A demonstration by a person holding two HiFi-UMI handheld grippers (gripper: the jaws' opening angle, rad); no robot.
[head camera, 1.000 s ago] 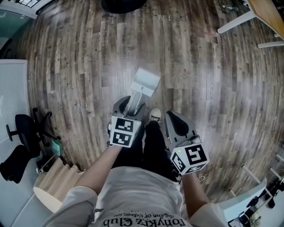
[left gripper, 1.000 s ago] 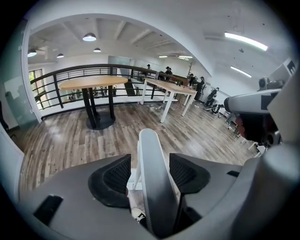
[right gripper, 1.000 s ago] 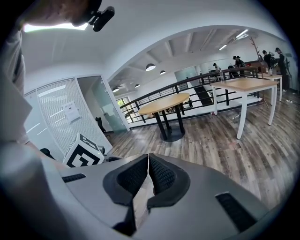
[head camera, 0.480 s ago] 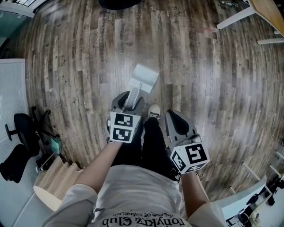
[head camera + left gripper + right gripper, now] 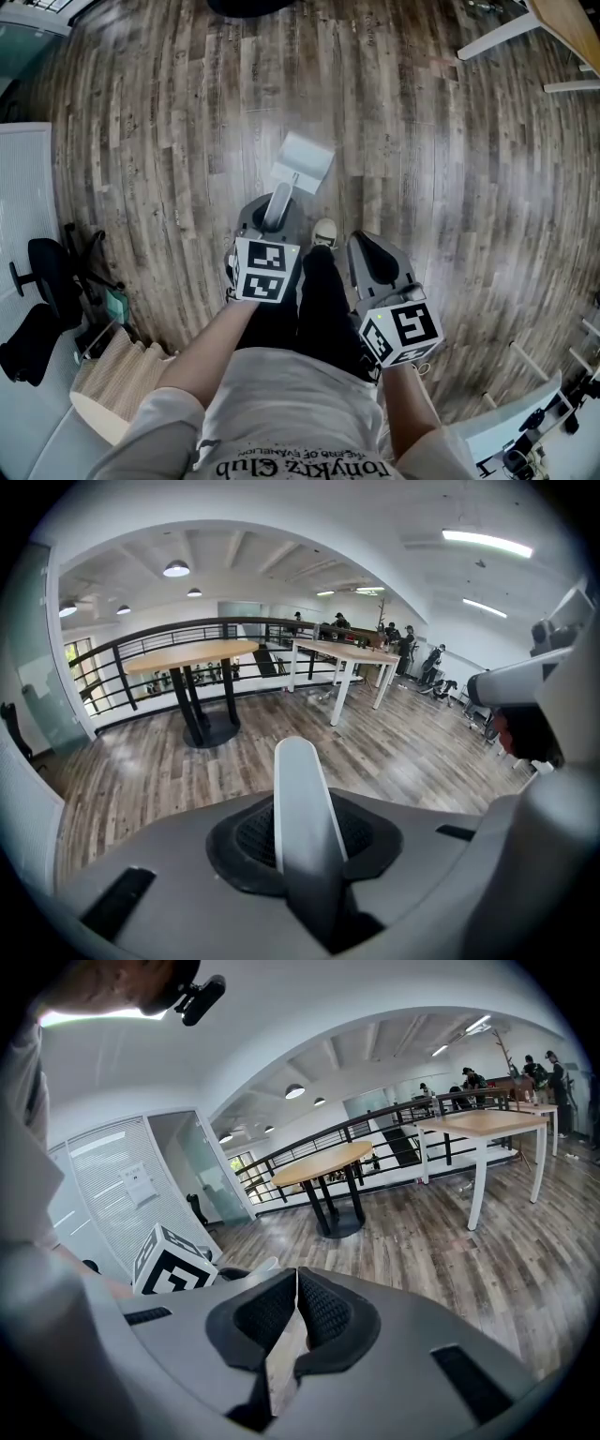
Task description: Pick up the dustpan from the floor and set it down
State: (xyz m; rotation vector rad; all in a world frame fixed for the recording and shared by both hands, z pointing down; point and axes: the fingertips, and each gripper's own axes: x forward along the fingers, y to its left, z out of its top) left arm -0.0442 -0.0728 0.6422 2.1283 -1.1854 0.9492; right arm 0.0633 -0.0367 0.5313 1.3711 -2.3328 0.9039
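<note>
A pale grey dustpan [image 5: 302,161] rests on the wood floor ahead of the person's feet, its long handle [image 5: 278,206] reaching back toward me. My left gripper [image 5: 272,220] points steeply down over that handle. Its jaws are closing, and in the left gripper view the handle [image 5: 302,817] stands upright between the black pads [image 5: 370,832], which touch it on both sides. To the right, my right gripper [image 5: 371,259] hangs beside the person's leg. Its pads [image 5: 319,1312] meet in the right gripper view with nothing between them.
A black office chair [image 5: 42,272] and a woven basket [image 5: 112,384] stand at the left, by a white wall. White table legs [image 5: 497,42] sit at the upper right and a round table base [image 5: 253,9] at the top. The person's shoe [image 5: 326,234] is beside the handle.
The left gripper's jaws have drawn in round the dustpan handle. Both hands have stayed about where they were, and the dustpan still lies on the floor.
</note>
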